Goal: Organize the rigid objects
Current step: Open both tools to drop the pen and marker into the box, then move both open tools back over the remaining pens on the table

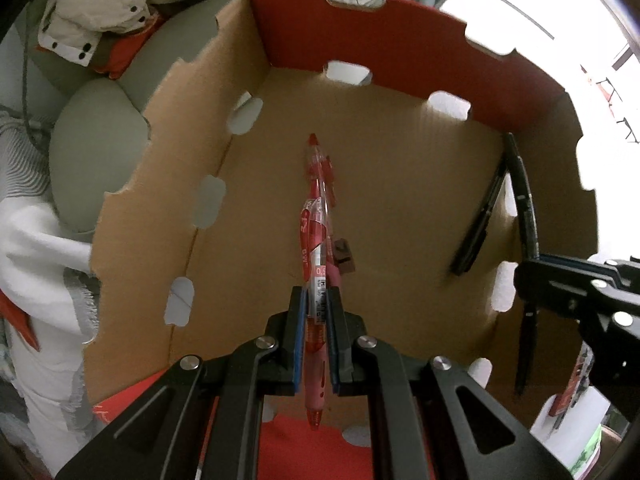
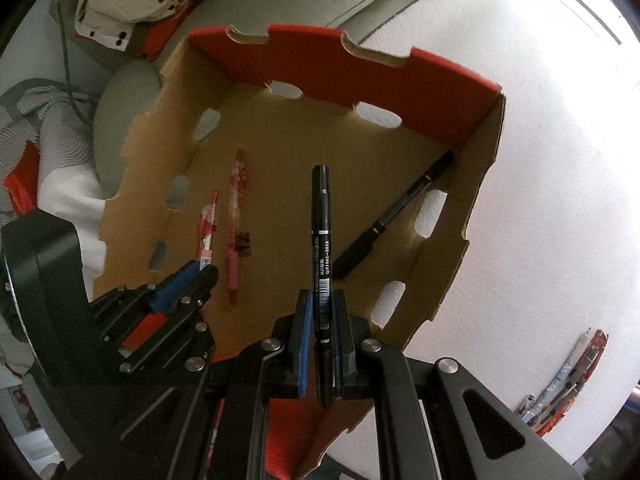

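A cardboard box (image 1: 248, 208) with red outer faces stands open on a white table; it also shows in the right wrist view (image 2: 280, 160). My left gripper (image 1: 316, 300) is shut on a red gel pen (image 1: 314, 240) and holds it over the box floor; it also shows in the right wrist view (image 2: 202, 268). A second red pen (image 2: 234, 240) lies on the box floor. My right gripper (image 2: 322, 308) is shut on a black marker (image 2: 321, 232) above the box. Another black marker (image 2: 396, 216) lies along the box's right wall.
A grey-green sofa (image 2: 280, 0) with piled clothes (image 2: 120, 4) stands behind the box. The white table (image 2: 540, 160) extends to the right, with several pens (image 2: 568, 380) lying near its right edge. A small brown block (image 1: 345, 258) lies on the box floor.
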Motion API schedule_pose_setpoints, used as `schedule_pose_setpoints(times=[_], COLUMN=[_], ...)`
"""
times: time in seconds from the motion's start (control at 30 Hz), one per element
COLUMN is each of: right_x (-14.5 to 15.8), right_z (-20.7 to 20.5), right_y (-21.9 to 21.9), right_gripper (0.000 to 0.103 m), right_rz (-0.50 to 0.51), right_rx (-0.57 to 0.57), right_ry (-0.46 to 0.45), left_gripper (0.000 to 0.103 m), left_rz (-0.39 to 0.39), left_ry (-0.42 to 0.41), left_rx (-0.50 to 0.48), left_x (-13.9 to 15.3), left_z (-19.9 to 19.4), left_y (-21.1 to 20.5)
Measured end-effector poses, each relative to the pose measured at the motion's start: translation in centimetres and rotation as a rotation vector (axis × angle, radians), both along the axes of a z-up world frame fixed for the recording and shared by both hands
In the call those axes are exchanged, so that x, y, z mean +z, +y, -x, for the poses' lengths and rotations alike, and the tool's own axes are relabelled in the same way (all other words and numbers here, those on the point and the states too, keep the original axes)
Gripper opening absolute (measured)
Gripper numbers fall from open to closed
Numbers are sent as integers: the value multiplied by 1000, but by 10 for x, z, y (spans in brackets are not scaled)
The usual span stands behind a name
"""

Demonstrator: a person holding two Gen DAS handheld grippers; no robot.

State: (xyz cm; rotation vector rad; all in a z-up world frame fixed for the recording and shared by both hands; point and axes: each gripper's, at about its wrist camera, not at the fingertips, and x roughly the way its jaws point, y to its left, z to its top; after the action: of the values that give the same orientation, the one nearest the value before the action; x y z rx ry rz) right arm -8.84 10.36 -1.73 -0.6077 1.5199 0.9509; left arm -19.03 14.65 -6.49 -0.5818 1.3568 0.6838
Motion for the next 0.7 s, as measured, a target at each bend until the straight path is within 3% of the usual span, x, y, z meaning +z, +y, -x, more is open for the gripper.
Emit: schedule_pose_setpoints(times=[0.07,0.13,0.2,0.27,0.3,0.37,0.43,0.47,0.53,0.57,0.7], right_x=[-4,-5,-5,-2,3,19,27,33,45,51,62], right_z=[0,2,3,3,4,6,6,5,2,-2,-15], right_y=[0,0,0,0,-1,-4,-5,-7,-16,-23,-53], right_gripper=[10,10,13,63,77,82,82,82,87,96,98], right_rz=[13,24,31,29,-7,-47,-44,-50,-75,-85,-94], right_rx=[9,29,51,61,63,55,62,58,33,15,-66], right_ry=[-18,-56,-75,-81,-50,-124,-147,-152,-163,-169,-158], left_gripper=[11,22,64,73,79,81,82,82,82,82,82], left_rz=[3,7,-11,-85,-103,-125,-139,-141,-121,-111,-126], left_ry=[19,30,33,50,63,143,269,293,259,250,255], left_rx=[4,6,5,-1,3,3,7,6,34,44,17], left_x=[-7,-12,-12,-7,-6,-11,-20,-22,-19,-17,-11], left_z=[-4,-7,-9,-12,-13,-19,-24,-25,-25,-26,-32], left_y=[2,4,5,2,3,4,7,7,8,8,-1])
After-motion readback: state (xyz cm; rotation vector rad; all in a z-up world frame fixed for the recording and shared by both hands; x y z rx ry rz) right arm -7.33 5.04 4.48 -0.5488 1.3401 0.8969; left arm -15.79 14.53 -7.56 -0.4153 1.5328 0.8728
